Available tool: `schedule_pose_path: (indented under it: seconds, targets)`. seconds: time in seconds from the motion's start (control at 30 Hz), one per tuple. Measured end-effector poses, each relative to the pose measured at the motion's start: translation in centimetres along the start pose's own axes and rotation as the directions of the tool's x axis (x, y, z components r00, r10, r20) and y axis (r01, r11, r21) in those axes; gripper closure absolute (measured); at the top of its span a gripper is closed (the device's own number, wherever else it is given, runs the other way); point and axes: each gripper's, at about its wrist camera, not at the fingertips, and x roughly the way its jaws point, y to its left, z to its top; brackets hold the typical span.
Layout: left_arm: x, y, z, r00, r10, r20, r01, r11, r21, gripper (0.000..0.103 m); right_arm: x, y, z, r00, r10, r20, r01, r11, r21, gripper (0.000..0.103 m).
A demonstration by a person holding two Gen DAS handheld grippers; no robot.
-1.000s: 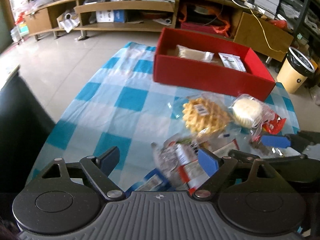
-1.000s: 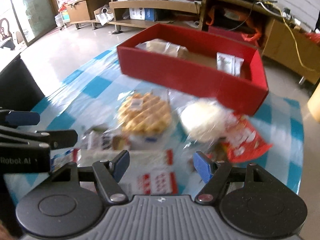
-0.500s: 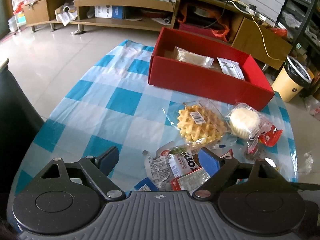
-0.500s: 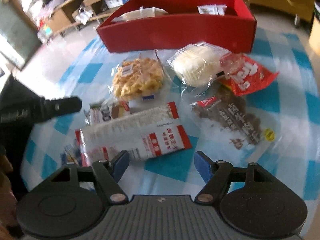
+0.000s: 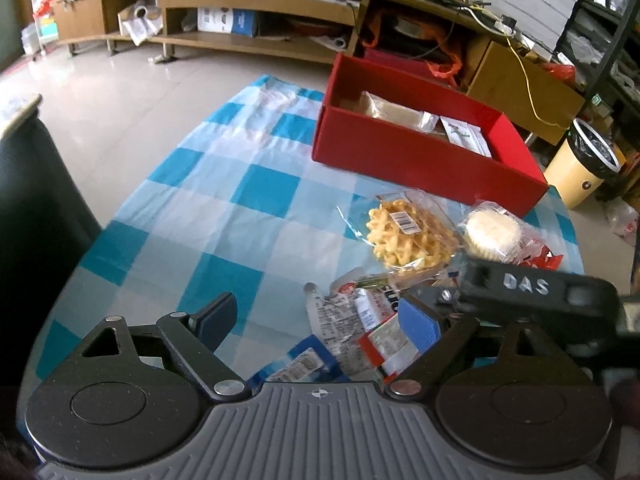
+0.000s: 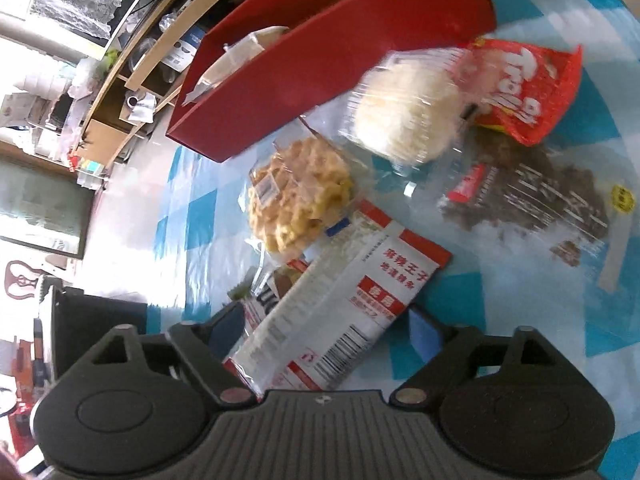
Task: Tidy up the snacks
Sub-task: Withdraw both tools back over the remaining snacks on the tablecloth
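Your right gripper (image 6: 322, 328) has its fingers spread wide, straddling the white-and-red packet (image 6: 340, 312) that lies flat on the checked worktop (image 6: 540, 320). Your left gripper (image 5: 316, 316) is likewise apart, gripping nothing, above crumpled wrappers (image 5: 348, 316). At twelve o'clock from the right fingers sits the waffle (image 6: 300, 196); at one o'clock, the round cake (image 6: 404, 120). The red box (image 5: 420, 160) stands beyond.

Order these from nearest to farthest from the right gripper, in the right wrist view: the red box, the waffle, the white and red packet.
1. White and red packet: between the right gripper fingers.
2. Waffle: just beyond the packet, left of centre.
3. Red box: behind the waffle, at the top.
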Motion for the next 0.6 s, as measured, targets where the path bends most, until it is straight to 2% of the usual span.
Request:
schedule_pose_path:
  seconds: [0.1,0.17,0.27,0.37,0.47,0.5,0.53,0.57,0.6]
  targets:
    - [-0.3,0.8,-0.4,1.000,0.016,-0.001,-0.016,1.000,-0.016,0.010,0.7,1.1,-0.1,0.997,-0.045,0.056,0.049,0.996,-0.069,0.009]
    - [-0.2,1.5,-0.9,1.000,0.022,-0.014,-0.022,0.999,-0.027,0.010,0.8,1.3,-0.6,0.997,-0.046,0.064,0.053,0.992,-0.113,0.004]
    - [0.1,2.3,-1.5,0.999,0.034,-0.038,-0.036,0.999,-0.029,0.010,1.1,2.7,-1.4,0.993,-0.099,0.070,0.114,0.955,-0.275,0.009]
    - [0.1,3.0,-2.0,0.998,0.039,-0.050,-0.041,0.999,-0.032,0.010,0.8,2.7,-1.6,0.991,-0.108,0.080,0.130,0.923,-0.361,0.014]
    - [-0.2,3.6,-2.2,0.998,0.033,-0.048,-0.035,0.998,-0.044,0.010,-0.4,1.7,-1.4,0.985,-0.155,0.072,0.171,0.908,-0.382,0.027]
    - [-0.4,3.7,-2.2,0.999,0.024,-0.046,-0.027,0.998,-0.050,0.009,-1.1,0.9,-1.5,0.981,-0.185,0.067,0.196,0.901,-0.388,0.037]
    - [-0.5,3.7,-2.2,0.999,0.016,-0.046,-0.019,0.998,-0.052,0.008,-1.6,0.4,-1.5,0.978,-0.203,0.053,0.207,0.895,-0.394,0.038]
    - [-0.6,3.6,-2.2,0.999,0.005,-0.048,-0.008,0.999,-0.051,0.008,-2.1,0.0,-1.6,0.975,-0.218,0.046,0.218,0.888,-0.405,0.047]
    - [-0.5,3.4,-2.2,0.999,-0.001,-0.049,-0.001,0.999,-0.047,0.008,-2.3,-0.2,-1.9,0.967,-0.250,0.052,0.248,0.870,-0.426,0.051]
